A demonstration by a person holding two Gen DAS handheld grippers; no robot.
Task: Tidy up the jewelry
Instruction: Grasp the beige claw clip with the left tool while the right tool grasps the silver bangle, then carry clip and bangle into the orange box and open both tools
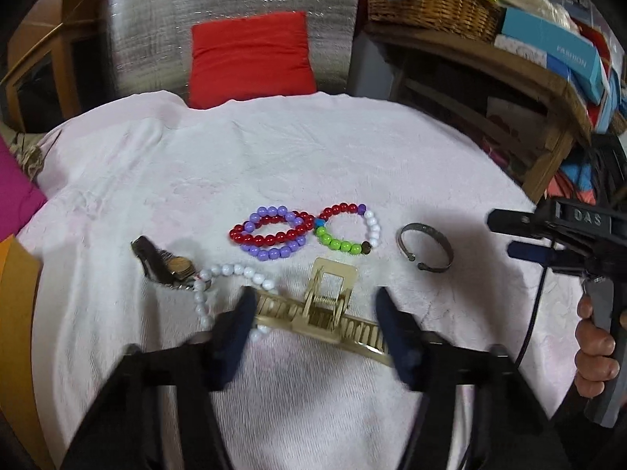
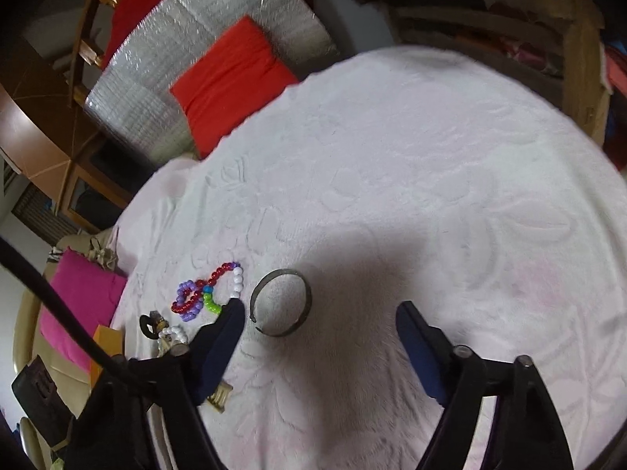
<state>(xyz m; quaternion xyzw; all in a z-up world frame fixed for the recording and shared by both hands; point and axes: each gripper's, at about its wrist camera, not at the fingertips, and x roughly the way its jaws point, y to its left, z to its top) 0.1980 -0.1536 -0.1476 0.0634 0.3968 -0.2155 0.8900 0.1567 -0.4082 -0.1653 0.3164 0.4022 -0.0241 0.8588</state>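
Note:
A gold hair clip lies on the white cloth, and my left gripper stands open with its dark fingers over the clip's two ends; I cannot tell whether they touch it. Behind the clip lie a red bead bracelet crossed with a purple one, a multicolour bead bracelet, a metal bangle, a white bead strand and a dark watch-like piece. My right gripper hangs open just above the bangle, nothing between its pads. It also shows as the right gripper at the edge of the left wrist view.
A red cushion leans on a silver foil panel behind the table. At the right a wooden shelf carries a wicker basket and boxes. A pink cushion sits left of the table. A hand holds the right tool.

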